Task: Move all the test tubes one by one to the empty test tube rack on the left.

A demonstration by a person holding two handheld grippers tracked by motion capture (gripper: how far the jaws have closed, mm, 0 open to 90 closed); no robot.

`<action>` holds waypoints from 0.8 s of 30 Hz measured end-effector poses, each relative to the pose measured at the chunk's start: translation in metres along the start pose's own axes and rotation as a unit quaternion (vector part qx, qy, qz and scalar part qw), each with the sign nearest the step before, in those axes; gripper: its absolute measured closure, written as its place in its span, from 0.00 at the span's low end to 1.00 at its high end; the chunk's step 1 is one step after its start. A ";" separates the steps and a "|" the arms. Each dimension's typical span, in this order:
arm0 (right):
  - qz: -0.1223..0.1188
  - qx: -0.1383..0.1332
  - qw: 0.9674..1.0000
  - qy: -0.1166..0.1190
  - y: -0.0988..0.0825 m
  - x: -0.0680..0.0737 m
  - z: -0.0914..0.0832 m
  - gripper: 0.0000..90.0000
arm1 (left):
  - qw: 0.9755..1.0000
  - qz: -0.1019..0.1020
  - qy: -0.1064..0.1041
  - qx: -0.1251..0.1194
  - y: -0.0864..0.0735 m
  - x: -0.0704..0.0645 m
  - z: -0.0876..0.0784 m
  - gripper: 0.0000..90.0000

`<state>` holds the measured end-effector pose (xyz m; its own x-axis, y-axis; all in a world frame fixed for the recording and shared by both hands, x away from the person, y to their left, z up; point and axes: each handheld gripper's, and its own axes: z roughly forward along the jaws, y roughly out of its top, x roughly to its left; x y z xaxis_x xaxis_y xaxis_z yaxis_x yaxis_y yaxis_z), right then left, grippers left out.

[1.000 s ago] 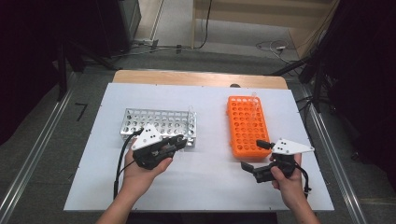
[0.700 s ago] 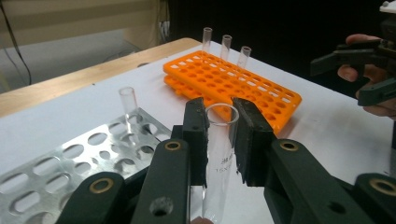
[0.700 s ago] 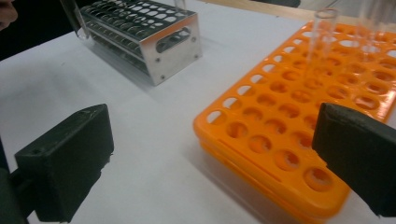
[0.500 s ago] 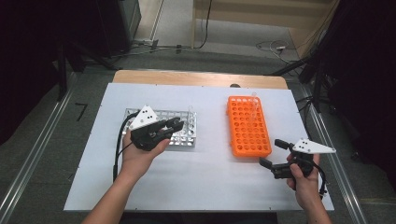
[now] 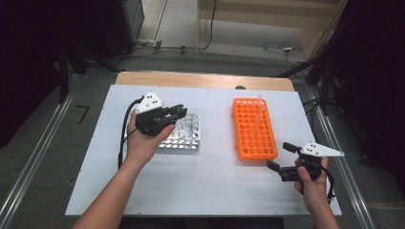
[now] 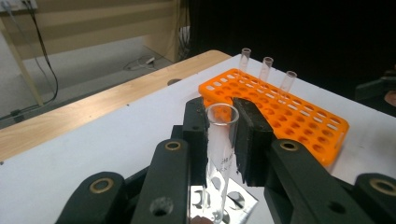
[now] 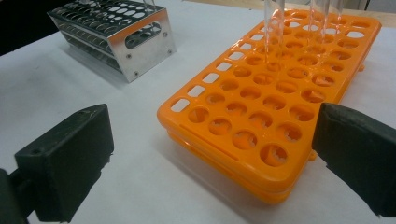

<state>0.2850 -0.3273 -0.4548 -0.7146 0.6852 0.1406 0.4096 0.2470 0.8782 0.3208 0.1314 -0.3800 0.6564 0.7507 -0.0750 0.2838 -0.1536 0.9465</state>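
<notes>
I have a clear glass tube (image 6: pixel 219 154) clamped upright between my left tongs (image 6: pixel 223 135), pads pressed on either side just under its rim. Its foot hangs over the silver rack (image 5: pixel 184 136), and from the left gripper view I cannot tell whether the tip is out of its hole, since the frame cuts it off. From above the tube is too thin to make out.

The silver rack sits at about 9 o'clock on the white desk (image 5: pixel 215 186). The orange rack (image 5: pixel 254 129) lies at 3 o'clock, well apart from it, with bare desk between them. Three more tubes (image 6: pixel 265 70) stand in the orange rack's far rows; in the right gripper view their tops are cut off. Nearly all its other holes are open.

My left hand (image 5: pixel 143 143) holds its gripper above the silver rack, pointing towards the orange one. My right tongs (image 5: pixel 282 157) gape wide, holding nothing, just off the orange rack's near right corner, close to the desk's 5 o'clock edge.
</notes>
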 end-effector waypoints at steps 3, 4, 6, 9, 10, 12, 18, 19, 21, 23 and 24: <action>-0.001 0.001 1.000 -0.001 0.000 0.000 0.000 0.00 | 1.000 -0.003 0.007 0.002 0.002 0.006 0.006 0.84; -0.002 0.002 1.000 -0.001 0.000 0.000 0.000 0.00 | 1.000 -0.004 0.008 0.000 0.003 0.007 0.008 0.84; 0.000 0.002 1.000 -0.001 0.000 0.000 0.000 0.00 | 1.000 -0.003 0.012 0.000 0.005 0.010 0.012 0.84; 0.001 0.002 1.000 -0.001 -0.001 0.000 0.000 0.00 | 1.000 -0.006 0.016 -0.003 0.008 0.013 0.018 0.84; 0.001 0.002 1.000 -0.001 -0.001 0.000 0.000 0.00 | 1.000 -0.006 0.019 -0.004 0.008 0.014 0.020 0.84; 0.000 0.002 1.000 -0.002 -0.001 0.000 0.000 0.00 | 1.000 -0.008 0.024 -0.004 0.008 0.017 0.024 0.84; -0.001 0.003 1.000 -0.002 -0.001 -0.001 0.001 0.00 | 0.999 -0.013 0.035 -0.002 0.006 0.023 0.038 0.84; -0.002 0.003 1.000 -0.002 -0.001 -0.001 0.001 0.00 | 0.999 -0.012 0.036 -0.002 0.005 0.024 0.040 0.84; -0.001 0.004 1.000 -0.001 -0.001 -0.001 0.001 0.00 | 0.999 -0.014 0.041 -0.004 0.005 0.024 0.044 0.84; -0.001 0.005 1.000 -0.001 -0.002 -0.001 0.001 0.00 | 0.999 -0.018 0.045 -0.005 0.004 0.025 0.047 0.84; -0.001 0.005 1.000 -0.001 -0.002 -0.001 0.001 0.00 | 0.999 -0.020 0.048 -0.005 0.003 0.025 0.048 0.84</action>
<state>0.2857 -0.3273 -0.4570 -0.7142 0.6863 0.1378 0.4133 0.2545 0.8743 0.3719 0.1189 -0.3940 0.5743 0.8144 -0.0827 0.3010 -0.1161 0.9465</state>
